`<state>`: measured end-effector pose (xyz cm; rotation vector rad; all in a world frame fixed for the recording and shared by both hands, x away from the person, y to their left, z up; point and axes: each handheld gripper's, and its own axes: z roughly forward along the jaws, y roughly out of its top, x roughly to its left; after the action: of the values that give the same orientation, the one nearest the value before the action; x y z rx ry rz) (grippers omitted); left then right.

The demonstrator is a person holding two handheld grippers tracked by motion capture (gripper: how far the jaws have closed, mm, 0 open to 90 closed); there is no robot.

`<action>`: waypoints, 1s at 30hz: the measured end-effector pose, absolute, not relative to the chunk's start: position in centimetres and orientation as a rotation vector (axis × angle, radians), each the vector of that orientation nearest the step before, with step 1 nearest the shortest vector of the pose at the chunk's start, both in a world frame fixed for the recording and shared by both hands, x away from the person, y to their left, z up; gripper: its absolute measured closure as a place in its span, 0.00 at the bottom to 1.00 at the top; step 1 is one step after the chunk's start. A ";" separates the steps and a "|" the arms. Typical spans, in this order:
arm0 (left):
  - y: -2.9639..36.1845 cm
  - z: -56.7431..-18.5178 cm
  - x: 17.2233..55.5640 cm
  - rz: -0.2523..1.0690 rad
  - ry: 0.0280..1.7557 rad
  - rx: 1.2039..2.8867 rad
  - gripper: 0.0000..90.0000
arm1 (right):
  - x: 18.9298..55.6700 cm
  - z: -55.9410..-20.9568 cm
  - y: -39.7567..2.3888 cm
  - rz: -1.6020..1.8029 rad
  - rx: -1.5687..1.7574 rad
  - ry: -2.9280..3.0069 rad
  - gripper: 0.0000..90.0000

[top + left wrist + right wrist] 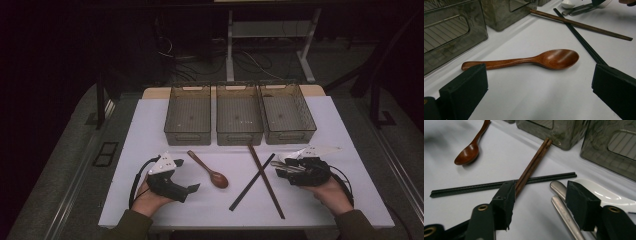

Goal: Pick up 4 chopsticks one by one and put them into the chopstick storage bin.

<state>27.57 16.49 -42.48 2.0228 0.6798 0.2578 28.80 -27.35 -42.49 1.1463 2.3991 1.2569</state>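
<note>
Two sets of tongs sit low over the near half of the white worktop [150, 130], one in each hand. The right tongs [540, 202] are half spread, with the metal handles [564, 207] of two pieces of cutlery lying between the jaws; neither pad presses on them as far as I can see, so I judge this a grasp being set up, not yet made. A white spoon [604, 193] lies just beside those handles, under the right jaw. The right tongs come in low and nearly flat, probably because thin handles lying on the cloth can only be caught from the side. The right hand [327, 192] grips the tool from behind, wrist near the worktop's near edge, tongs aimed left and away.

The left tongs [539, 85] stand released, jaws wide apart, and frame the wooden spoon [524, 60] without touching it; the spoon lies flat, bowl up, handle pointing toward the bins. The left hand [150, 197] rests on the worktop, tool tilted toward the middle.

Farther out, a brown pair of chopsticks [265, 180] crosses a black pair [250, 185] between the two hands. Beyond them three grey bins [239, 115] stand side by side, seemingly awaiting sorted utensils.
</note>
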 end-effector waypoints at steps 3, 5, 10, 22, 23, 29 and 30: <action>16.5 -42.5 27.6 0.252 0.681 2.025 0.00 | 29.2 -42.4 -27.1 1.262 1.143 2.403 0.49; 16.6 -42.5 27.6 0.250 0.680 2.027 0.00 | 30.0 -42.3 -26.8 1.278 1.154 2.407 0.57; 16.7 -42.6 27.6 0.244 0.686 2.015 0.00 | 31.4 -42.4 -26.0 1.269 1.151 2.429 0.68; 16.8 -42.6 27.6 0.250 0.689 2.015 0.00 | 34.0 -42.9 -23.9 1.198 1.152 2.449 0.91; 16.8 -42.6 27.6 0.249 0.690 2.014 0.00 | 34.0 -42.9 -23.9 1.198 1.152 2.449 0.91; 16.8 -42.7 27.6 0.249 0.688 2.022 0.00 | 35.4 -43.4 -22.9 1.150 1.154 2.476 0.98; 16.8 -42.7 27.6 0.248 0.687 2.025 0.00 | 35.6 -43.5 -22.8 1.145 1.160 2.478 0.99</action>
<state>27.62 16.75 -42.70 2.0245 0.6869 0.2483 35.57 -22.79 -43.53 1.1599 2.4780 1.1455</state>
